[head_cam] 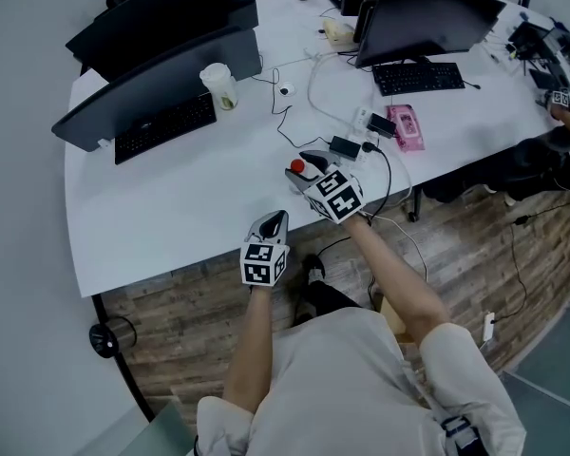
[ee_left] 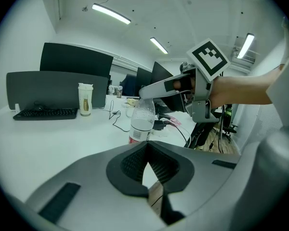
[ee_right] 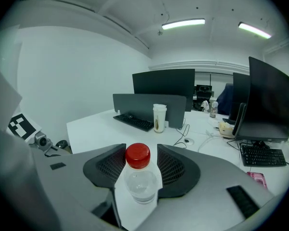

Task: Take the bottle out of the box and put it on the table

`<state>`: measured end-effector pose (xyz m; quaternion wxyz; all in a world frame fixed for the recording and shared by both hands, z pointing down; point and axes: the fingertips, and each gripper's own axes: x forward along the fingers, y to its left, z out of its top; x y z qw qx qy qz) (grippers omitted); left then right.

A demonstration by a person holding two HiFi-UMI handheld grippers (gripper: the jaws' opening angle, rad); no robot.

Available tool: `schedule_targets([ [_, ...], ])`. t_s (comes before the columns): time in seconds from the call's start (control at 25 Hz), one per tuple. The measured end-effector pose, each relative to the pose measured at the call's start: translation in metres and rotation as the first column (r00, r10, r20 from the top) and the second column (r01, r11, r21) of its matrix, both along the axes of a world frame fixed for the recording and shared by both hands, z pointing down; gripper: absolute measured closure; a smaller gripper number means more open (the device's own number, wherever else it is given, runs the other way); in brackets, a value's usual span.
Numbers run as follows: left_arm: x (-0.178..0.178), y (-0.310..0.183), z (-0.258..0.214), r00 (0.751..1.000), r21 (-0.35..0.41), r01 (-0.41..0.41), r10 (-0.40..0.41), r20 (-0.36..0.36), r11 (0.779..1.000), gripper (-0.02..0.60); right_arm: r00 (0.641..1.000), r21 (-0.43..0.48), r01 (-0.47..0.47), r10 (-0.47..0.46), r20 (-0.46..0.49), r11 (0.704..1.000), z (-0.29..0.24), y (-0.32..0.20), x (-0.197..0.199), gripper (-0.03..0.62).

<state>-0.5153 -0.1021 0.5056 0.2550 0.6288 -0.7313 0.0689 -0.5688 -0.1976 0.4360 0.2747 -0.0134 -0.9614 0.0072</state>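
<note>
white desk [head_cam: 171, 207] curves across the room below me, with wood floor [head_cam: 180, 302] along its near edge. at the far left a dark monitor [head_cam: 161, 88] stands over a black keyboard [head_cam: 166, 126], and a cup [head_cam: 218, 85] stands just right of them. my left gripper [head_cam: 271, 224] hovers at the desk's near edge, its jaws closed tip to tip with nothing between them. just to its right the bottle [ee_right: 137, 182] stands upright on the desk, close to the edge; it is clear with a red cap [ee_right: 137, 155]. my right gripper [ee_right: 137, 153] reaches round it with jaws spread wide, one pad on either side of the bottle's neck, and i see no squeeze on it. from my left gripper's camera the bottle [ee_left: 143, 121] stands on its own base with the right gripper [ee_left: 166, 86] up at its top. farther right lie a black charger [head_cam: 345, 146] with its cable, then a pink pack [head_cam: 406, 126], and behind them a second keyboard [head_cam: 418, 77] in front of another monitor [head_cam: 427, 22].
</note>
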Motion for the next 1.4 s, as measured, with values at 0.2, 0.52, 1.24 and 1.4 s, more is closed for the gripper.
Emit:
schedule_targets([
  [0.2, 0.0, 0.004, -0.009, 1.0, 0.006, -0.006, 0.006, 0.017, 1.0, 0.568, 0.999, -0.008, -0.024, 0.024, 0.032, 1.0, -0.014, 0.0, 0.007, 0.358],
  [0.52, 0.001, 0.016, -0.019, 1.0, 0.034, 0.012, -0.013, 0.024, 0.999, 0.568, 0.991, -0.072, -0.115, 0.12, 0.061, 0.991, -0.014, 0.018, 0.059, 0.358],
  [1.24, 0.059, 0.066, -0.042, 0.991, 0.07, -0.008, -0.001, 0.134, 0.997, 0.568, 0.922, -0.171, -0.364, 0.38, 0.071, 0.916, 0.026, 0.077, 0.181, 0.358],
  [1.4, 0.064, 0.074, -0.046, 0.989, 0.083, -0.012, 0.0, 0.147, 0.996, 0.568, 0.906, -0.232, -0.377, 0.409, 0.109, 0.897, 0.029, 0.089, 0.19, 0.391],
])
